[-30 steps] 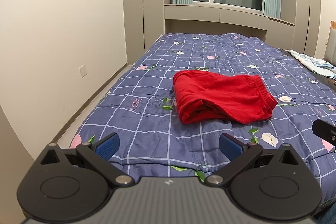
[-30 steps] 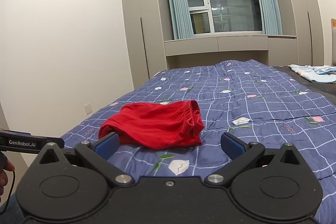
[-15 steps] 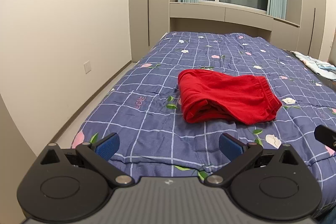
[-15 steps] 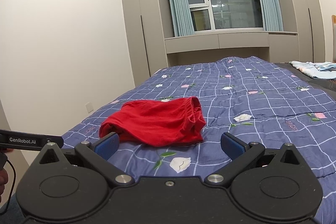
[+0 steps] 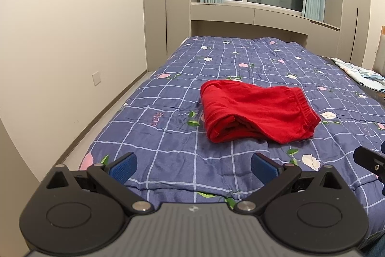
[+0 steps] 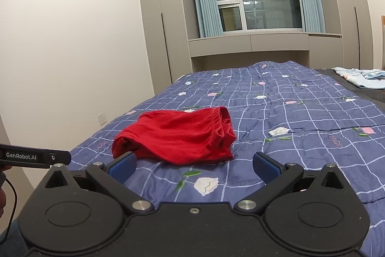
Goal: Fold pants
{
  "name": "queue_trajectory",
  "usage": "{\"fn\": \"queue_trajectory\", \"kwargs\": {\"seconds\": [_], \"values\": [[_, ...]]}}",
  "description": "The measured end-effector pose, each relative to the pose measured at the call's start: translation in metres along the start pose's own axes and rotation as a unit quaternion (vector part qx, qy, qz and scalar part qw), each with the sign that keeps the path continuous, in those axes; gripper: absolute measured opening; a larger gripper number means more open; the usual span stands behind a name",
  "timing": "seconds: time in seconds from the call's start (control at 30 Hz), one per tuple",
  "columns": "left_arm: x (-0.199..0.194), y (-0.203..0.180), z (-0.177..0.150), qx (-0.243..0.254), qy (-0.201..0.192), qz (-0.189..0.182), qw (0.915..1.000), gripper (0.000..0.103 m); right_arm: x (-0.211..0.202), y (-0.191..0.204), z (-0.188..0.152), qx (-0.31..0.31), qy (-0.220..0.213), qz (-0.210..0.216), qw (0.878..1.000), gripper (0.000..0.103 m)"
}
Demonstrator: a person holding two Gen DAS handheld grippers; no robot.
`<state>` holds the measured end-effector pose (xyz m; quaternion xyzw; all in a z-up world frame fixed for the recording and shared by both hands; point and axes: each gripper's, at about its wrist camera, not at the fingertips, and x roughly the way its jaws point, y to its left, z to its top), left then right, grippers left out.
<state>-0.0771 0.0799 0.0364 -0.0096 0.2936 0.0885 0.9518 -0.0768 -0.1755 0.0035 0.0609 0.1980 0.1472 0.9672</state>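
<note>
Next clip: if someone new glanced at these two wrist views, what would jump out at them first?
The red pants stand out most: a folded bundle lying on the blue checked floral quilt, near the bed's close end. Next come the left gripper and right gripper, both open and empty, short of the pants. A pale blue cloth lies at the bed's far right.

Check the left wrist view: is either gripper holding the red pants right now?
No. The red pants lie folded on the bed quilt, apart from the open left gripper, with nothing between its pads.
</note>
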Motion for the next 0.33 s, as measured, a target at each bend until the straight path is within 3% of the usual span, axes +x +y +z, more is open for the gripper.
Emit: {"fn": "queue_trajectory", "kwargs": {"seconds": [0.33], "values": [[0.014, 0.001, 0.001, 0.001, 0.026, 0.002, 0.9997, 0.103, 0.012, -0.003, -0.005, 0.002, 0.021, -0.004, 1.0, 0.103]]}}
